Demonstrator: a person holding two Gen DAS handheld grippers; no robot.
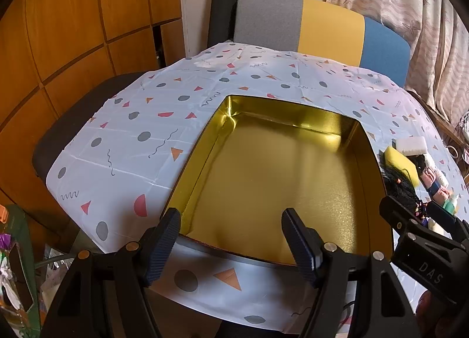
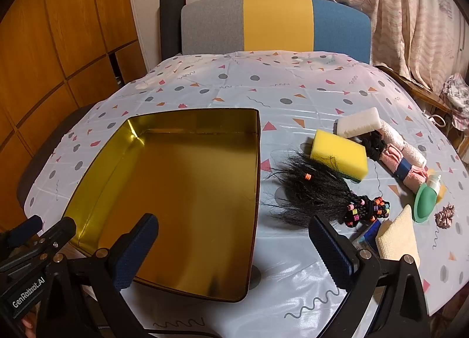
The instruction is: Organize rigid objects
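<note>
An empty gold tin tray [image 1: 263, 179] lies open on the patterned tablecloth. My left gripper [image 1: 233, 238] hovers over its near edge, open, with nothing between the fingers. My right gripper [image 2: 234, 250] is open too, above the tray's [image 2: 181, 179] near right corner and holding nothing. Right of the tray lie a yellow sponge [image 2: 340, 156], a white block [image 2: 359, 122], a black hairpiece with coloured beads [image 2: 316, 191], a green silicone piece [image 2: 423, 201] and a beige pad [image 2: 398, 238]. Each wrist view shows the other gripper at its edge: the right gripper [image 1: 416, 209] and the left gripper [image 2: 45, 228].
Rolled pink and white cloths [image 2: 401, 159], a black scrunchie [image 2: 372, 144] and a brown scrunchie [image 2: 444, 216] lie at the right. A chair with a grey, yellow and blue back [image 2: 275, 24] stands behind the table. Wooden cabinets [image 2: 58, 44] are at the left, a curtain [image 2: 410, 15] at the right.
</note>
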